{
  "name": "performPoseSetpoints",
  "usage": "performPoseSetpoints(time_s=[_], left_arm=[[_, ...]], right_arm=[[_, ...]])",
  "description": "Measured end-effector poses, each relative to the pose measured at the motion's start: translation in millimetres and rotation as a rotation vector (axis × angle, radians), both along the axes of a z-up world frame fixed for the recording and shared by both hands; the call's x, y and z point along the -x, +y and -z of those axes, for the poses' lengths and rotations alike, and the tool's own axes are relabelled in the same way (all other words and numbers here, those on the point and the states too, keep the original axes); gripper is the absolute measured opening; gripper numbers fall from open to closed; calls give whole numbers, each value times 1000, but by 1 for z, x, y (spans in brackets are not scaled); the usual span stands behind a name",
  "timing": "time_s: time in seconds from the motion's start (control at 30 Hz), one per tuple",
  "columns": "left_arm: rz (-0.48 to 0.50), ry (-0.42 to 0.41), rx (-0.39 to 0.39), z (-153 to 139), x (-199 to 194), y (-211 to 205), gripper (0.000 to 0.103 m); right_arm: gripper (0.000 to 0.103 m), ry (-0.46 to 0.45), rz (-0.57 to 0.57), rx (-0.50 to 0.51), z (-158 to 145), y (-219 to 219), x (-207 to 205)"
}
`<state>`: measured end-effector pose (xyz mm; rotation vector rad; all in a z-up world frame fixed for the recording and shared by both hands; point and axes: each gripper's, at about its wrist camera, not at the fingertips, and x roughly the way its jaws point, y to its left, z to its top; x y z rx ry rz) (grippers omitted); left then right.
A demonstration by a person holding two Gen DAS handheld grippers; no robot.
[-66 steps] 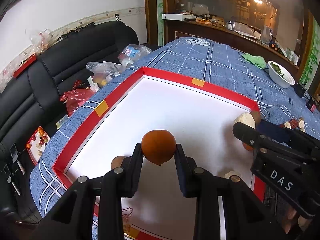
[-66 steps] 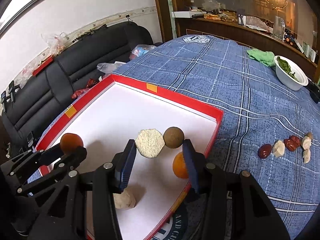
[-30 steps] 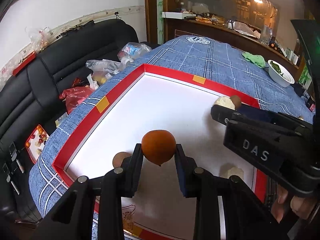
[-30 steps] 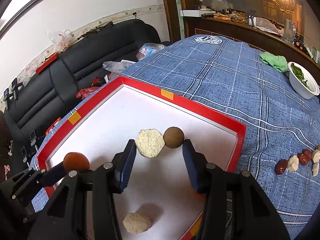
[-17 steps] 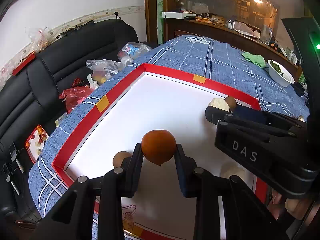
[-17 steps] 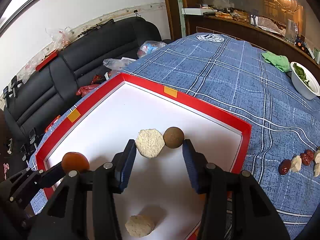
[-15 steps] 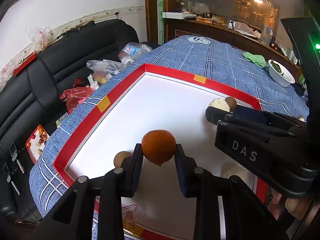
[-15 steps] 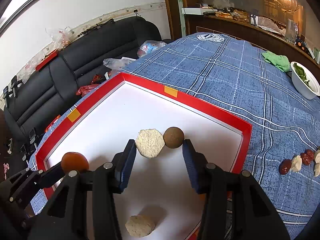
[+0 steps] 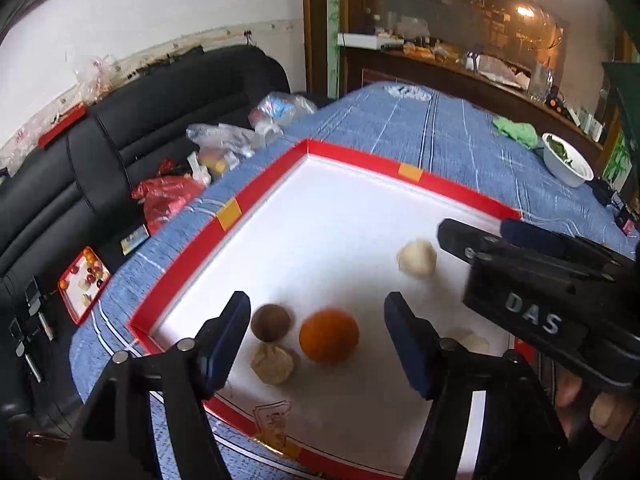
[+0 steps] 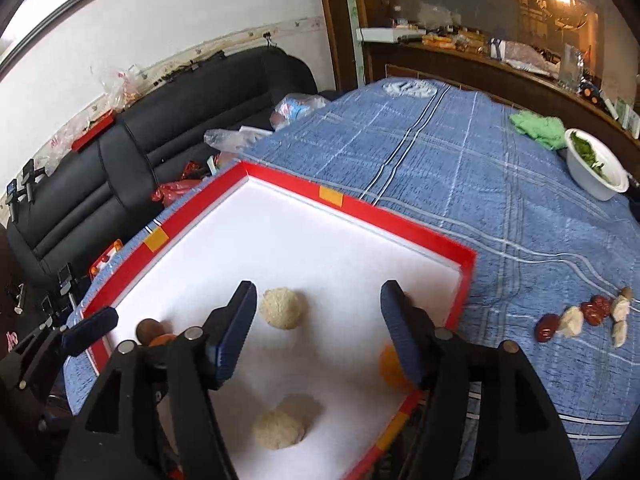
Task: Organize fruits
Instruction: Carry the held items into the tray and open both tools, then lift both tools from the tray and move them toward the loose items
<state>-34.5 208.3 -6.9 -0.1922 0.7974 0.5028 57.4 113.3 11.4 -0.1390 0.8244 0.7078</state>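
Surface: covered by a blue plaid cloth (image 10: 460,168).
Tray (image 9: 256,200): red rim, white floor, lying on the cloth.
Left gripper (image 9: 316,332): fingers wide apart, holding nothing, above the tray's near corner.
Right gripper (image 10: 318,328): fingers wide apart, empty, over the tray's right part.
Bowl (image 10: 596,176): white, greens inside, far right on the cloth.
Orange (image 9: 329,335): on the tray floor between the left fingers, touching neither.
Brown fruit (image 9: 271,321): just left of the orange.
Pale balls: one (image 10: 282,307) between the right fingers (free of both), another (image 10: 279,428) nearer the camera.
Dates (image 10: 592,312): small row on the cloth, right of the tray.
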Motion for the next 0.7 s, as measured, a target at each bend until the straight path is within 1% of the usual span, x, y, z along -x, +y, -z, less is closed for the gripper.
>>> performPoseSetpoints(time_s=[0.2, 0.23, 0.27, 0.37, 0.4, 0.47, 0.53, 0.7], left_arm=[[-5, -23, -6, -9, 5, -4, 74], [-4, -30, -9, -10, 6, -5, 75], [-4, -36, -13, -12, 7, -7, 78], [9, -53, -16, -17, 8, -13, 79], [17, -53, -15, -18, 7, -15, 79], [39, -57, -15, -20, 6, -21, 80], [57, -67, -11, -22, 6, -27, 80], [131, -85, 12, -22, 1, -53, 81]], right_arm=[[69, -36, 35, -46, -20, -29, 14], [72, -44, 44, -52, -23, -36, 17], [78, -51, 53, -59, -25, -43, 20], [89, -56, 90, -81, -31, -67, 25], [91, -56, 102, -85, -32, -73, 25], [102, -48, 145, -83, -31, -93, 27], [103, -38, 178, -82, -29, -112, 27], [103, -1, 334, -48, -15, -176, 21]])
